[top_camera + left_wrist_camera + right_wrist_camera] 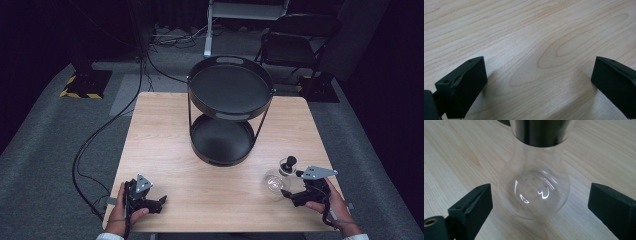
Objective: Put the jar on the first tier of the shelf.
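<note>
Wood-grain desk (165, 145) seen from the high view, set on grey carpet in a dark room. A black two-tier round tray stand (227, 115) sits toward the far middle of the desk. Near the right front corner stands a clear glass carafe (278, 181) with a round belly and a black stopper on top. The right hand-held gripper (289, 194) (held in a person's hand, a grey three-cornered plate on top) sits just beside the carafe, on its near right side. The left hand-held gripper (161, 201) rests near the left front corner, well apart from the carafe, pointing to the right along the desk.

Left gripper view: the left hand-held gripper (539, 82) has its two black jaws spread wide, released, with bare wood grain between them.

Right gripper view: the carafe (534, 187) stands upright on the desk, its rounded glass belly catching small light reflections and a dark metal collar ringing its neck at the top edge. The right hand-held gripper (540, 206) is released; its jaws stand to either side of the belly, neither one touching the glass.
</note>
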Demonstrator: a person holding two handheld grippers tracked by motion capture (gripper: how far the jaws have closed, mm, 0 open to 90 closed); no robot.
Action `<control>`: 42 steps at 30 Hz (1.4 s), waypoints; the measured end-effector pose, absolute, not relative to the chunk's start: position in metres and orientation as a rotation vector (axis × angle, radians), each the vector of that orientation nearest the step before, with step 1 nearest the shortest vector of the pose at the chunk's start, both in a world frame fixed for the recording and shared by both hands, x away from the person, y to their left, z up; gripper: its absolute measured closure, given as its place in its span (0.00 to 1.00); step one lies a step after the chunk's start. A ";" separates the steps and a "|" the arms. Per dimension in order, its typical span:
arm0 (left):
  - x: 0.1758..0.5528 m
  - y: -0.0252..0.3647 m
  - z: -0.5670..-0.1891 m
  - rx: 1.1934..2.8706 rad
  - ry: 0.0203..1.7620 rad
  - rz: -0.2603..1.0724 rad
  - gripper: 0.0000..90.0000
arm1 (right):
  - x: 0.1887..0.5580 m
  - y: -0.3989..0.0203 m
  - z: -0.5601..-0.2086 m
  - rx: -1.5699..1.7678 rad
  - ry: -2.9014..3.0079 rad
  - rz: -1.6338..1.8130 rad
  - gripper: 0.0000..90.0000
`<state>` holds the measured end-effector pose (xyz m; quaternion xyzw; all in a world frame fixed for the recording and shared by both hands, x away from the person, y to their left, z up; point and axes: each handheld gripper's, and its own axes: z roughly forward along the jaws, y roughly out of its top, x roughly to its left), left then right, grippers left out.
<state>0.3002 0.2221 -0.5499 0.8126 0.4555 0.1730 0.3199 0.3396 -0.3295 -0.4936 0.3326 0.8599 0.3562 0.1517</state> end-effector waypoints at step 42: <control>0.300 0.222 -0.550 2.136 1.197 0.455 0.00 | 0.349 -0.309 -0.478 0.948 2.302 1.206 0.56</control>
